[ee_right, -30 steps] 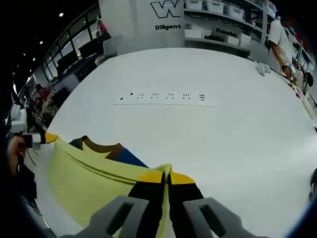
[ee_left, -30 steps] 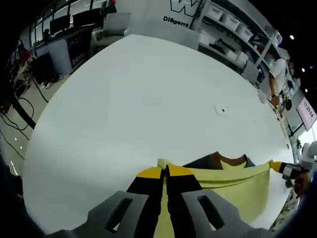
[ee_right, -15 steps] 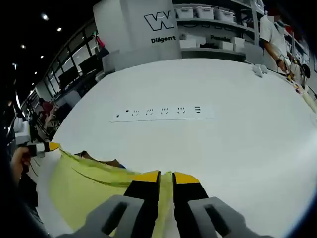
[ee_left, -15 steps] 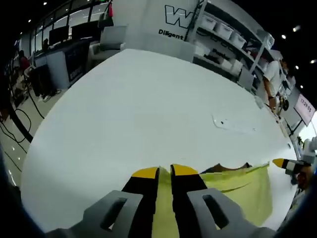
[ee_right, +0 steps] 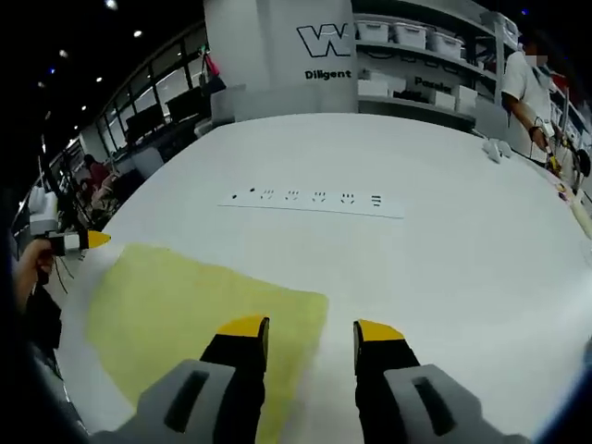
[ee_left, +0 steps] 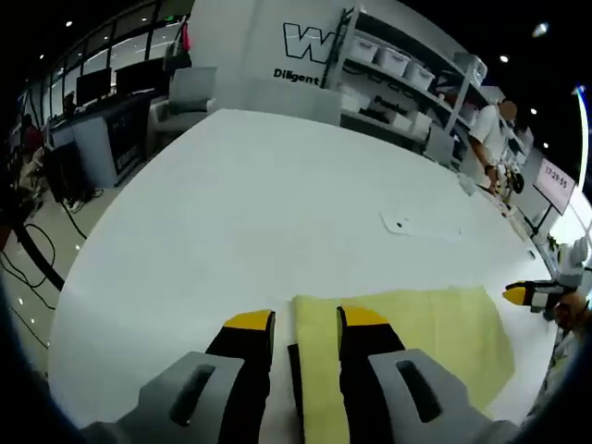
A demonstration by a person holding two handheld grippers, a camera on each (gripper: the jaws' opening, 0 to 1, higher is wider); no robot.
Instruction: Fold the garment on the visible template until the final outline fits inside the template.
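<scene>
A: Left gripper view?
B: Left gripper (ee_left: 307,321) released, jaws now parted over the near edge of the yellow garment (ee_left: 416,324), laid flat on the white table (ee_left: 231,194); dark inner layers covered.

A: Right gripper view?
B: Right gripper (ee_right: 312,328) likewise released. Garment corner between jaws. Fold apparently placed; template outline not discernible.

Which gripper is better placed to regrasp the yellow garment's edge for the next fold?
Probably the left gripper: its open jaws straddle the yellow garment's near edge. The right gripper is open too, with only one jaw over the cloth's corner.
</scene>
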